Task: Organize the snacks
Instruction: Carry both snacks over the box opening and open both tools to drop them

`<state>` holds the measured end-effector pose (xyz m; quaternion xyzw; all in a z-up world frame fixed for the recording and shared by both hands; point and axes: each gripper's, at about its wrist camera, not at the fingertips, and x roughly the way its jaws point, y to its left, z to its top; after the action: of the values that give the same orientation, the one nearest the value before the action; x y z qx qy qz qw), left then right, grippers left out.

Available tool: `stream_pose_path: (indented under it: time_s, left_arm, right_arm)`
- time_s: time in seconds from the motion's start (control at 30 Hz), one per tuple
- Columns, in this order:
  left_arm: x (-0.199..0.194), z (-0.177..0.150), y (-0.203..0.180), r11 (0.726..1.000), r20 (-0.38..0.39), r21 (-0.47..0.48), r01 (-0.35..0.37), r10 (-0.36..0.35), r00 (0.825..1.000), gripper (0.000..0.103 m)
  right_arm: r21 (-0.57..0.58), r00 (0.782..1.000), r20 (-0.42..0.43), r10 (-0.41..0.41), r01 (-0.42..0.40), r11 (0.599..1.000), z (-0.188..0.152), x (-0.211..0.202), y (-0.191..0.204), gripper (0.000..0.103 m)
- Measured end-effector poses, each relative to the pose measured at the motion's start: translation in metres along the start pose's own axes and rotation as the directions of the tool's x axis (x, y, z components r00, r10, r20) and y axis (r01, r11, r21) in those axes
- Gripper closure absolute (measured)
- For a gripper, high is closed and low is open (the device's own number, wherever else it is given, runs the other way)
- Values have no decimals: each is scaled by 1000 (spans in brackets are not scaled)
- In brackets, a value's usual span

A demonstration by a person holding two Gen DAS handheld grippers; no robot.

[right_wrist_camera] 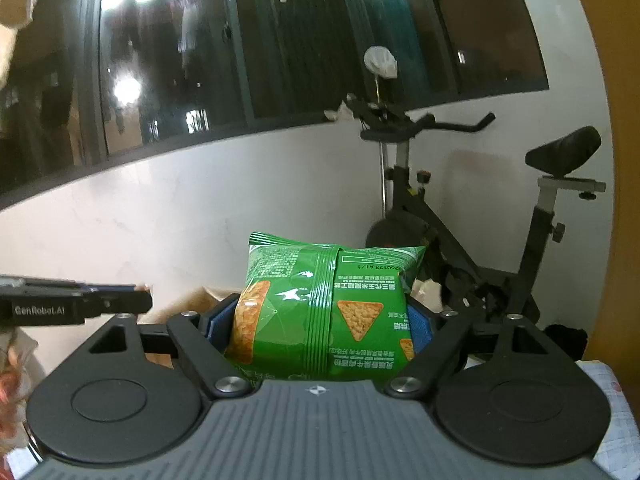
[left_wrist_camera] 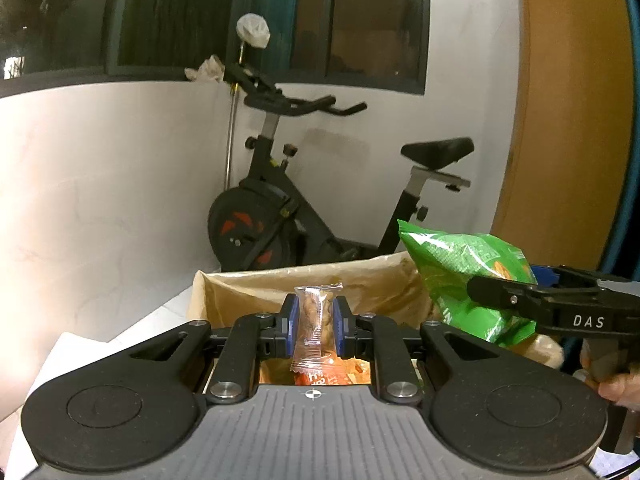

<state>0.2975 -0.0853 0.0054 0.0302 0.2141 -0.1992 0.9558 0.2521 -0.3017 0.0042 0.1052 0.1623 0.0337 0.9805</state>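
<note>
- My left tongs [left_wrist_camera: 315,326] are clenched on a small clear-wrapped nut snack [left_wrist_camera: 314,330], which stands upright between the blue pads, its crimped top sticking up above them.
- That snack hangs over the open cardboard box [left_wrist_camera: 248,284], lined with brown paper; an orange packet [left_wrist_camera: 320,378] lies at the bottom of the box, just below the snack's lower end.
- My right tongs [right_wrist_camera: 320,320] stand wide and grip a puffy green chip bag [right_wrist_camera: 320,312] by its two sides; the bag's back seam faces my camera, and its printed text reads upside down.
- From the left wrist view, the green bag [left_wrist_camera: 460,272] is held in the air at the right corner of the box, level with its rim, and my right tongs [left_wrist_camera: 500,300] reach in from the right edge.
- A hand [left_wrist_camera: 616,388] shows under those tongs' handle.
- Behind the box, an exercise bike [left_wrist_camera: 280,216] stands against the white wall, under a dark window [left_wrist_camera: 180,12].
</note>
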Motion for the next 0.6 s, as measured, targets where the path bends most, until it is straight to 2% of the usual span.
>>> stream_pose_path:
  time_s: [0.23, 0.33, 0.37, 0.43, 0.5, 0.6]
  left_arm:
    - [19, -6, 3, 1000, -40, 1, -31, 31, 999, 82]
    - [21, -8, 5, 1000, -47, -1, -24, 24, 999, 81]
    - [21, -9, 5, 1000, -51, 4, -27, 28, 998, 79]
    - [22, -9, 5, 999, -50, 15, -42, 43, 998, 66]
    - [20, -8, 8, 999, -43, 9, -51, 51, 998, 60]
    - [18, -6, 13, 999, -40, -11, -51, 50, 998, 59]
  right_arm:
    - [-60, 999, -33, -2, 0, 998, -10, 20, -2, 20]
    - [-88, 999, -43, -7, 3, 996, -13, 24, 4, 19]
    - [-95, 999, -45, -8, 3, 995, -13, 25, 5, 19]
    - [-105, 999, -54, -10, 4, 994, -14, 29, 7, 17]
    - [-100, 998, -66, 1, -8, 995, -15, 32, 8, 17]
    - [-91, 997, -69, 18, -25, 996, -15, 34, 9, 17]
